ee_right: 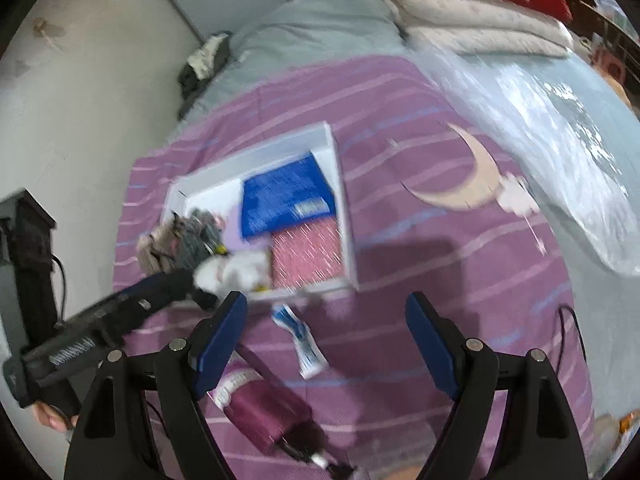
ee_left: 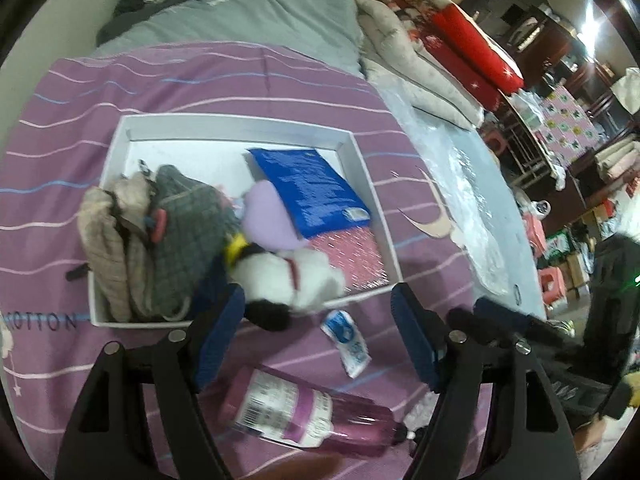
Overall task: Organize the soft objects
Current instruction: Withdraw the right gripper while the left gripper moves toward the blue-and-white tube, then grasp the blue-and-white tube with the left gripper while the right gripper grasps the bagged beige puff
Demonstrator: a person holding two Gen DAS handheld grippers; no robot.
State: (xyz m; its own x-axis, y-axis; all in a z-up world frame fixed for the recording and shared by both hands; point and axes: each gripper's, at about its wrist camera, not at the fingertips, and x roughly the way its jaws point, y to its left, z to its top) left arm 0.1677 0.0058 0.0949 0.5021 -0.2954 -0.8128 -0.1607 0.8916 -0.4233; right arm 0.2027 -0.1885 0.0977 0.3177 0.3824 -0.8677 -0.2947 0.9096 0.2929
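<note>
Plush toy (ee_left: 294, 280) in box (ee_left: 240, 128), beyond jaws

black-and-white plush toy (ee_left: 292, 280) slumps over the white box's (ee_left: 240, 126) near rim, apparently.

Both views are taken from above the near edge of the purple striped bedspread (ee_left: 60, 160), angled steeply down; the white box (ee_left: 240, 124) (ee_right: 256, 160) is shared, seen nearer from the left wrist.
</note>
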